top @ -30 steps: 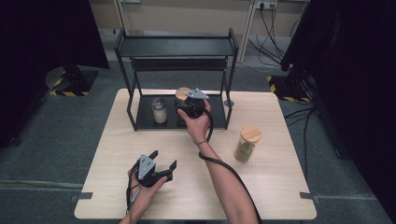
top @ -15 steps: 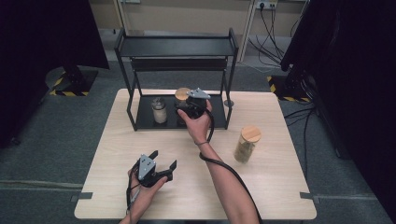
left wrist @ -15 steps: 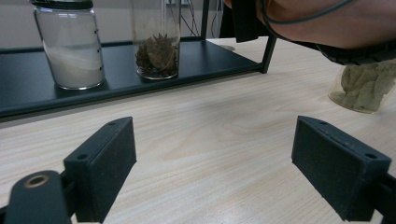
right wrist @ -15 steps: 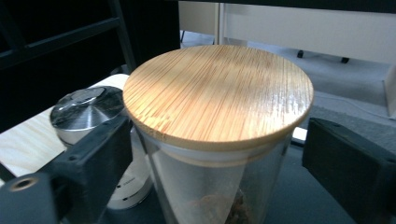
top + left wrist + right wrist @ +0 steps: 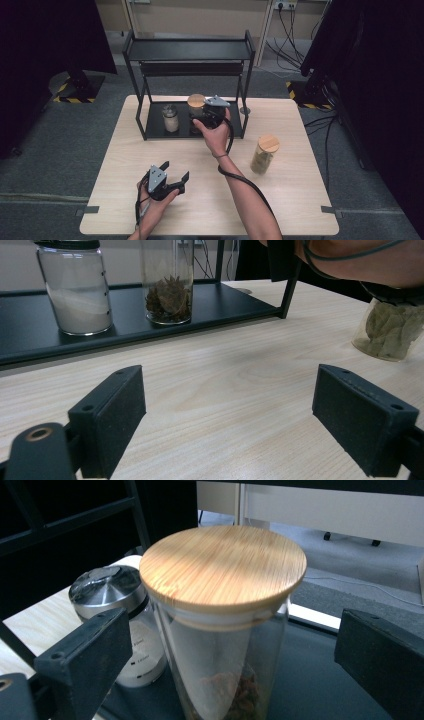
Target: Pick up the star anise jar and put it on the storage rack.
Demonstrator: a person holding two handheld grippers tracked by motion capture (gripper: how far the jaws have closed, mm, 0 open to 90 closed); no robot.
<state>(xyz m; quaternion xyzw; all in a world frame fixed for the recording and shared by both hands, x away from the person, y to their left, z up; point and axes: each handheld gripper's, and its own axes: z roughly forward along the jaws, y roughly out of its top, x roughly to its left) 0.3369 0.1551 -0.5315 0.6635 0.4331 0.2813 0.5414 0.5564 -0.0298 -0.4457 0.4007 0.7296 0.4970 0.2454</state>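
From the high view, the right hand-held gripper (image 5: 209,114) sits at the tall glass jar (image 5: 196,111) with the bamboo lid, which stands upright on the bottom shelf of the black rack (image 5: 150,122) near the far edge of the counter (image 5: 300,200). A shorter jar (image 5: 170,118) with a metal cap stands just beside it on the same shelf. A second bamboo-lidded jar (image 5: 263,153) stands apart toward the counter's right edge. The left hand-held gripper (image 5: 172,182) rests near the counter's near edge, jaws spread and holding nothing.

In the left gripper view, the glass jar (image 5: 167,282) shows dark star-shaped spice low inside, its long axis vertical, lid end up. The shorter jar (image 5: 77,287) of white powder stands next to it.

In the right gripper view, the jaws stand wide on either side of the glass jar (image 5: 225,645), not touching it. The bamboo lid (image 5: 222,565) overhangs the wall slightly.

The jar looks rigid, smooth and breakable, and light, being mostly empty. Glass will likely slip under hard pads, so a grip across the body just beneath the lid seems safest; the lid may only sit loosely, so it should not be the hold. Keeping it upright would matter.
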